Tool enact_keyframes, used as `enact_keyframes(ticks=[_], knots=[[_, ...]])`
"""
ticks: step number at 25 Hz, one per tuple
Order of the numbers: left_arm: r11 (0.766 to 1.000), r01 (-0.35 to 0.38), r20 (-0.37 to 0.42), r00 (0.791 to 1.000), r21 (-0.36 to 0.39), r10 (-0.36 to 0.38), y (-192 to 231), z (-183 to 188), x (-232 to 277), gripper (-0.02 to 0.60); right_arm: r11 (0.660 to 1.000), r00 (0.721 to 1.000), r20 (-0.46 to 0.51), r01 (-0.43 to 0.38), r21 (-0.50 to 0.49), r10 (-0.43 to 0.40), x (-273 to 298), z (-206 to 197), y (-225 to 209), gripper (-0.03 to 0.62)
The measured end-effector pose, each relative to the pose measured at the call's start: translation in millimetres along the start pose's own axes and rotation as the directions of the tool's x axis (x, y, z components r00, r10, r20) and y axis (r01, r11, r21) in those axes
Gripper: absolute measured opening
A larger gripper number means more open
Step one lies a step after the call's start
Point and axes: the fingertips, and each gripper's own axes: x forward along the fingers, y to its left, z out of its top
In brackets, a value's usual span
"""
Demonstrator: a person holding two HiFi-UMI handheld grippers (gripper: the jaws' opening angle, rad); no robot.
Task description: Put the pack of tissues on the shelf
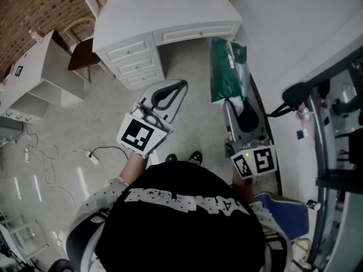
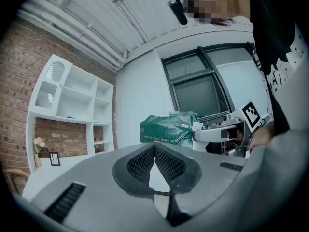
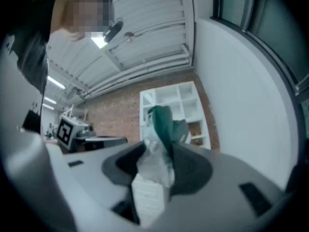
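Observation:
The pack of tissues (image 1: 228, 71) is a green plastic-wrapped bundle, and my right gripper (image 1: 239, 107) is shut on its near end, holding it out over the floor beside the white wall. In the right gripper view the pack (image 3: 163, 125) sticks up between the dark pads, with the white shelf (image 3: 178, 105) behind it against a brick wall. My left gripper (image 1: 180, 86) is shut and holds nothing; its tips meet in its own view (image 2: 154, 146). From there the pack (image 2: 169, 128) and the right gripper (image 2: 227, 130) show ahead, with the shelf (image 2: 72, 110) at the left.
A white desk with drawers (image 1: 159, 21) stands ahead, and a chair (image 1: 82, 52) is beside it. A white cubby unit (image 1: 34, 78) lies at the left. A power strip with cable (image 1: 93, 157) is on the floor. Dark equipment (image 1: 340, 112) lines the right side.

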Motion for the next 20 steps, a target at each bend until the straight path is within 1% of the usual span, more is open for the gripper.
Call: enact_keyframes(ticks=[5, 14, 20], knots=[[1.0, 0.003, 0.0, 1.0, -0.014, -0.003, -1, -2, -3, 0.035, 1.0, 1.0, 0.015, 0.008, 0.022, -0.008, -3, 2, 0, 0.179], [1.0, 0.017, -0.002, 1.0, -0.003, -0.017, -10, -2, 11, 0.035, 1.0, 0.999, 0.038, 0.002, 0.006, -0.003, -7, 8, -10, 0.179], [1.0, 0.011, -0.009, 1.0, 0.0, -0.011, -10, -1, 23, 0.035, 1.0, 0.998, 0.055, -0.002, 0.001, 0.002, -6, 15, -21, 0.178]])
